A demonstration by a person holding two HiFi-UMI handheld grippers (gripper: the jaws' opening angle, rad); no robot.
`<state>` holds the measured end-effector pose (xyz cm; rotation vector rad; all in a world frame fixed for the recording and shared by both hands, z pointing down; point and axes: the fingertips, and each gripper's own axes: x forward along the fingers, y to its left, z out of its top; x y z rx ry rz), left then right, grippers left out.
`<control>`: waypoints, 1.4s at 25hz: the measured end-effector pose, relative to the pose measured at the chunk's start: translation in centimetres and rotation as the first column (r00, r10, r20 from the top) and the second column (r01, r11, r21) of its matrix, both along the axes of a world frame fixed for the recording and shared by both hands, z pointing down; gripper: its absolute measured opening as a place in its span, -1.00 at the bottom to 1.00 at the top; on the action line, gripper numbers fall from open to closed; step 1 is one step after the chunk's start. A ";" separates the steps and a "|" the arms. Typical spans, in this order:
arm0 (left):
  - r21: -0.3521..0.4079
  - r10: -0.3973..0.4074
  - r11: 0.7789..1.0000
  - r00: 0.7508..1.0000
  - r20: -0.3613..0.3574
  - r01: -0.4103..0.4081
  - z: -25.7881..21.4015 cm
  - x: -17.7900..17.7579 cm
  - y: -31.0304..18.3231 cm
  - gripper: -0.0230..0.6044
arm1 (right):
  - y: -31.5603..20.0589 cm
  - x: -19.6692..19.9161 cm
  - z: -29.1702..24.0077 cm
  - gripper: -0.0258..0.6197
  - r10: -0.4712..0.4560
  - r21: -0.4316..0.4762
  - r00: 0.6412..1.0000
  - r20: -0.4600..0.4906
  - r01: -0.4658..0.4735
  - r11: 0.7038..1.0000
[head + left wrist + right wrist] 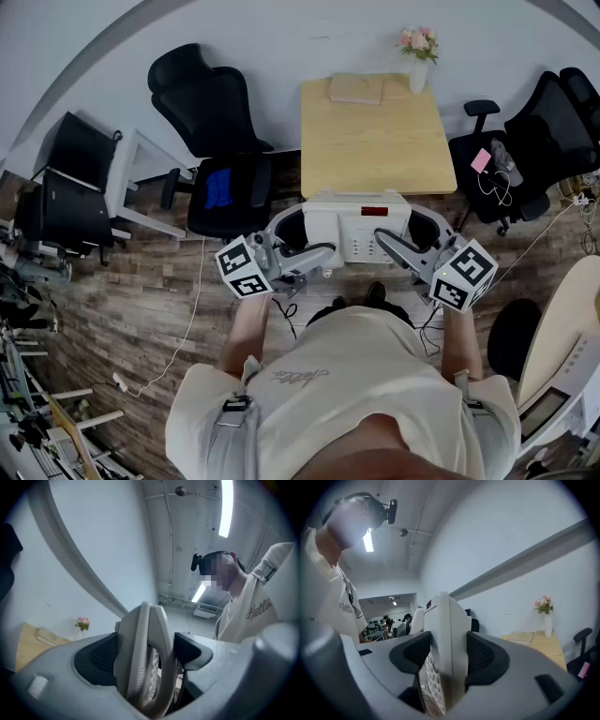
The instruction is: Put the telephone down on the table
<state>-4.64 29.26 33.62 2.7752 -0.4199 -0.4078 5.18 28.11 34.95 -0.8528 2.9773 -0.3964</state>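
A white desk telephone [357, 231] hangs in the air between my two grippers, just short of the near edge of the wooden table [375, 150]. My left gripper [296, 240] clamps the phone's left end and my right gripper [413, 236] clamps its right end. In the left gripper view the telephone [146, 658] stands edge-on between the black pads [102, 656]. In the right gripper view the telephone [446, 641] shows its keypad low down, with both pads [483, 654] pressed against its sides.
On the table's far edge stand a vase of pink flowers [418, 54] and a folded tan cloth [356, 89]. Black office chairs [220, 141] [548, 127] flank the table. A white cable [192, 319] trails over the wood floor on the left.
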 end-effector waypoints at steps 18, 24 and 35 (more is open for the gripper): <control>0.000 -0.095 0.996 0.996 0.002 0.095 1.3 5.1 -4.5 0.26 | -5.4 4.8 1.1 -0.19 -0.098 0.016 0.995 -0.002 0.098 0.995; -0.024 -0.117 0.993 0.993 0.000 0.117 2.1 4.9 -6.2 0.26 | -7.4 4.7 2.0 -0.19 -0.118 -0.003 0.993 0.005 0.119 0.993; -0.047 -0.071 0.996 0.997 -0.026 0.069 3.3 2.4 -13.2 0.26 | -13.9 2.3 2.6 -0.19 -0.071 -0.020 0.997 -0.031 0.071 0.997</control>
